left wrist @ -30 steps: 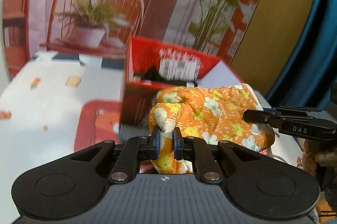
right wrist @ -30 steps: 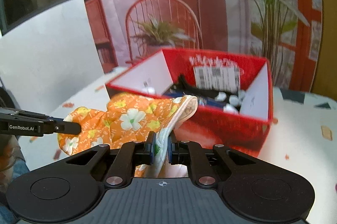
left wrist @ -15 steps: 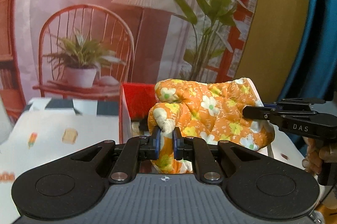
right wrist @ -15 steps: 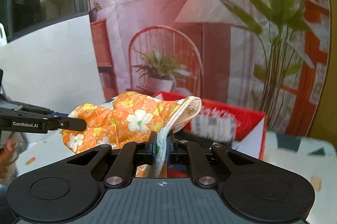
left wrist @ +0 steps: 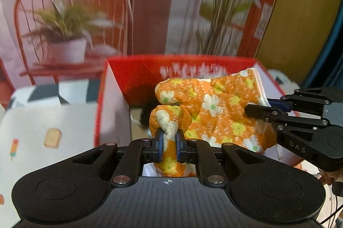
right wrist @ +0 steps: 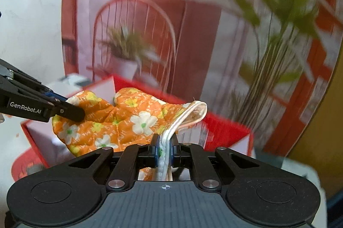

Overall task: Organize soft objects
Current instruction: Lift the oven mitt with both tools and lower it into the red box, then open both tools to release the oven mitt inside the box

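Mitt: orange oven mitt (left wrist: 211, 112) with white and yellow flowers, held in the air between both grippers, over the open red box (left wrist: 137, 76).
Thumb end: the left gripper (left wrist: 169, 142) is clamped tight on the mitt's thumb (the blue pads press it from both sides).
Cuff end: the right gripper (right wrist: 164, 148) is pinched narrow on the white-trimmed cuff; the cuff's opening gapes just beyond the pads.
Box: red outside, white inner walls, printed label on the far wall; dark items lie inside, too hidden to name.
Table: white cloth (left wrist: 42, 121) with small printed pictures, under the box.
Backdrop: printed scene (right wrist: 137, 35) of a red chair, a potted plant and a lamp (blurred).
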The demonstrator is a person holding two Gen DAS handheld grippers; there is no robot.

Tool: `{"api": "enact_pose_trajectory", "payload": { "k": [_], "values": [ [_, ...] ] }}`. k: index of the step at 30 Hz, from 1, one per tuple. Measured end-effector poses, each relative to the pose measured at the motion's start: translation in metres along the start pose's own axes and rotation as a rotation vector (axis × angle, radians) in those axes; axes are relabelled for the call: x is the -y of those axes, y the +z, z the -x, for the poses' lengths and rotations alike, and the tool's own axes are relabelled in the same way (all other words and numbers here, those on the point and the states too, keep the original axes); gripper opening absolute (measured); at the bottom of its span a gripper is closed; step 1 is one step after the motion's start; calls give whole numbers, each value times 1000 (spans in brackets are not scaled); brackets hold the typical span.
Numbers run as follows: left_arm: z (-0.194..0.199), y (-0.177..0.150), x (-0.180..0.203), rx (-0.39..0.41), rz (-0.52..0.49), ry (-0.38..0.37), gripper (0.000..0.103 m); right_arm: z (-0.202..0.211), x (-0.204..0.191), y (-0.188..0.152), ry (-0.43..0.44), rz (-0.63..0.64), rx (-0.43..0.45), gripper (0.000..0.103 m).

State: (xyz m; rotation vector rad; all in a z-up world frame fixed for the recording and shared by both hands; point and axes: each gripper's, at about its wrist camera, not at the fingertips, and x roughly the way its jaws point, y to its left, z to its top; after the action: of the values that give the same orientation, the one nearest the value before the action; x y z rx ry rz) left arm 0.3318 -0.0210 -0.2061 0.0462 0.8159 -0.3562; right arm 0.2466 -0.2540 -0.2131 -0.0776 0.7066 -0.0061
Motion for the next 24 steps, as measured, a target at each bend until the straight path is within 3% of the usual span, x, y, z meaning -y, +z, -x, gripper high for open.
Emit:
{"api": "enact_pose_trajectory", "payload": {
  "k": [10, 19, 22, 24],
  "values": [
    [-19, -5, -1, -108, 5, -36, 13, -28, 8, -15, 74, -156, -166, 8],
    [-17, -3, 4, -100, -28, -26, 14, -33, 1, -14, 68, -152, -194, 8],
    [-13, -2, 7, -80, -50, -21, 33, -31, 0, -15, 44, -136, -195, 8],
    [-8, -1, 8, -62, -61, -9, 51, -30, -1, -16, 34, -131, -199, 8]
  ]
}}
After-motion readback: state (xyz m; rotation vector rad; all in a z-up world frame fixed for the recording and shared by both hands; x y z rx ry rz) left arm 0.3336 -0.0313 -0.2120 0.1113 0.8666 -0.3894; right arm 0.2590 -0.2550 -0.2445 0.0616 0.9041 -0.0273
